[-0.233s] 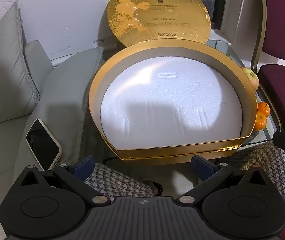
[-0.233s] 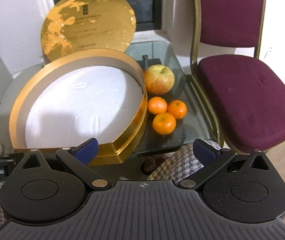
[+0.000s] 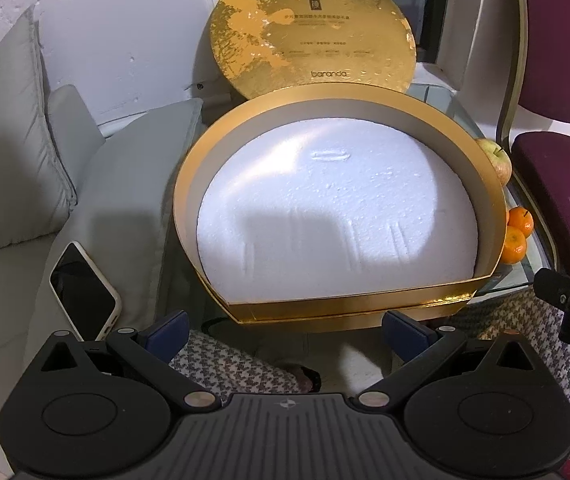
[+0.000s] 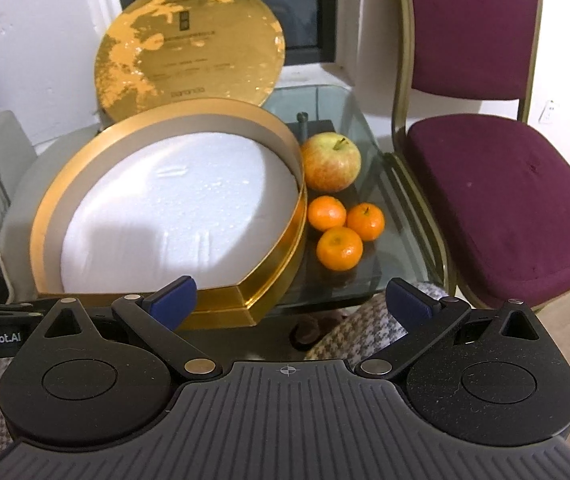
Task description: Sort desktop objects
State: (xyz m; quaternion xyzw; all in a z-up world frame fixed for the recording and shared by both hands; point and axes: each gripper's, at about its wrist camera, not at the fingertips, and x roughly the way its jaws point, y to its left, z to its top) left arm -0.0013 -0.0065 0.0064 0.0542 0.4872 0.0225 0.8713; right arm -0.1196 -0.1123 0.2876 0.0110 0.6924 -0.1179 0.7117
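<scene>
Both the left gripper (image 3: 285,330) and right gripper (image 4: 291,300) stand wide apart, holding nothing. 1 apple (image 4: 331,162) and 3 tangerines (image 4: 339,230) lie on the glass table (image 4: 389,200) beside the open gold box (image 4: 85,168). Any pick should close squarely across a fruit's middle.

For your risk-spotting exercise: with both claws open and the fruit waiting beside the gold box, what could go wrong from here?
1. The three tangerines and the apple are round; on the glass table a nudge might roll them off.
2. The lid leans upright behind the gold box; bumping it could topple it.
</scene>
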